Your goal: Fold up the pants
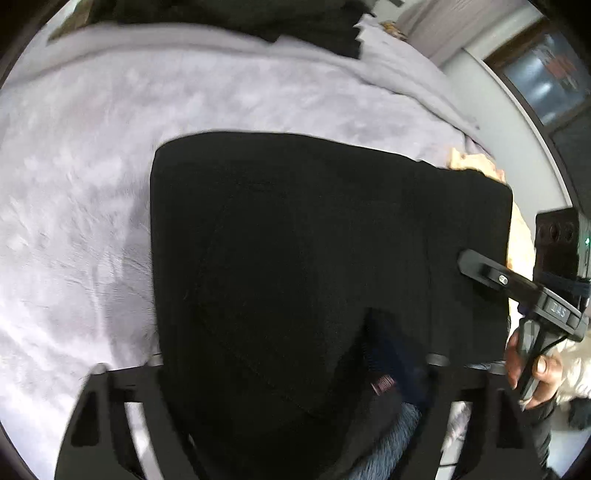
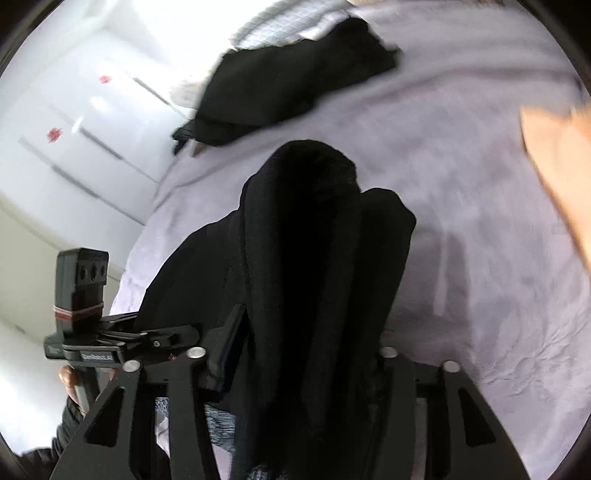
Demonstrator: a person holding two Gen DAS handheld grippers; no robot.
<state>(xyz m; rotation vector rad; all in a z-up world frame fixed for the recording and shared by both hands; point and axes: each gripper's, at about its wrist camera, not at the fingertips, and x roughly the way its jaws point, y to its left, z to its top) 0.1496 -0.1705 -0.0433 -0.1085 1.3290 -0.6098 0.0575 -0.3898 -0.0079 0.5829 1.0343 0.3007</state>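
The black pants (image 1: 314, 240) hang as a folded panel in front of the left wrist camera, above the lilac bedspread (image 1: 74, 184). My left gripper (image 1: 295, 369) is shut on the pants' near edge, its fingertips hidden by the cloth. In the right wrist view the pants (image 2: 314, 258) bunch up between the fingers of my right gripper (image 2: 314, 350), which is shut on them. The right gripper's finger (image 1: 480, 269) shows at the pants' right edge in the left wrist view. The left gripper (image 2: 162, 339) shows at the left in the right wrist view.
A second pile of black clothing (image 2: 288, 81) lies at the far side of the bed (image 2: 480, 258); it also shows in the left wrist view (image 1: 258, 18). A white wardrobe (image 2: 74, 110) stands beyond the bed. A tan object (image 2: 554, 155) lies at the right.
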